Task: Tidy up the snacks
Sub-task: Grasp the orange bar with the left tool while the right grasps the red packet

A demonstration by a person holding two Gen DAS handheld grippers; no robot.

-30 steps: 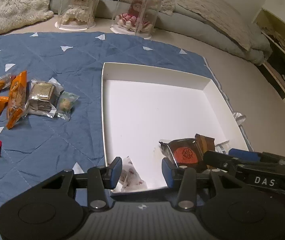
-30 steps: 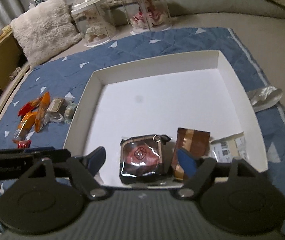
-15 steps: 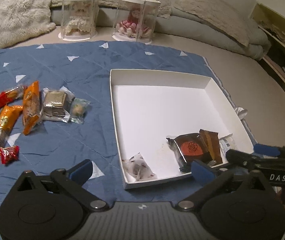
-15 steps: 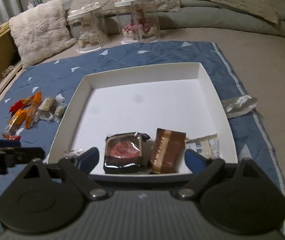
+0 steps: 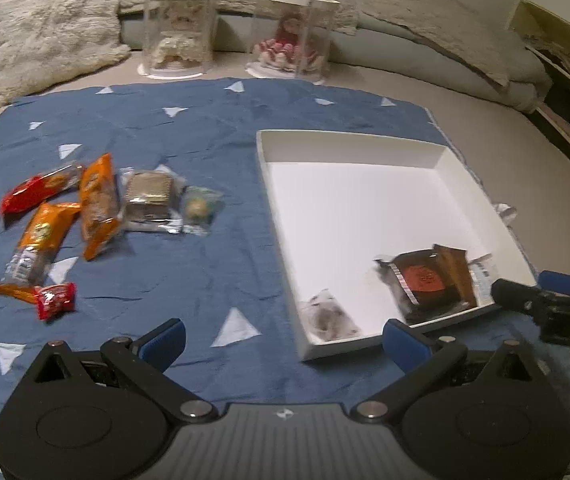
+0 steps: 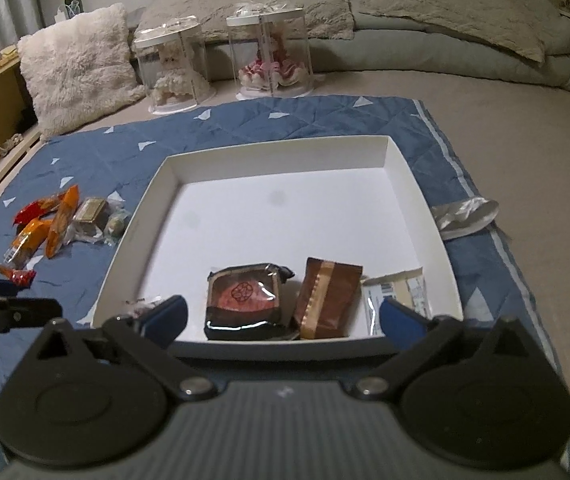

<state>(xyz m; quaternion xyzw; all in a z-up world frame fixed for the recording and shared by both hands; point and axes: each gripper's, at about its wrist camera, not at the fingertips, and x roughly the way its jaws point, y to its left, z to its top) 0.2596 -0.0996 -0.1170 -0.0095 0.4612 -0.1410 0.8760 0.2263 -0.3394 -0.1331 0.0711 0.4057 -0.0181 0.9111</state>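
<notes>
A shallow white box [image 5: 349, 144] [image 6: 277, 152] lies on a blue quilt. Along its near side sit a small white packet [image 5: 327, 316], a dark packet with a red round cake [image 5: 421, 280] [image 6: 245, 300], a brown packet [image 6: 329, 298] and a clear-and-white packet [image 6: 399, 292]. Several loose snacks lie on the quilt left of the box: red and orange wrappers [image 5: 49, 224] [image 6: 41, 232], a silver-wrapped square [image 5: 149, 196] and a small red candy [image 5: 55, 300]. My left gripper [image 5: 283, 342] hangs open and empty above the quilt at the box's near left corner. My right gripper [image 6: 283, 318] is open and empty over the box's near edge.
Two clear display cases with dolls [image 5: 177, 36] [image 6: 273, 48] stand behind the quilt, beside a fluffy white cushion [image 5: 53, 28] and grey bedding [image 6: 445, 12]. A crumpled silver wrapper [image 6: 465, 216] lies right of the box. Shelving [image 5: 565, 80] borders the right side.
Both grippers opened wide and pulled back from the box. The white packet and the dark cake packet now lie free inside it. The left view has swung toward the loose snacks.
</notes>
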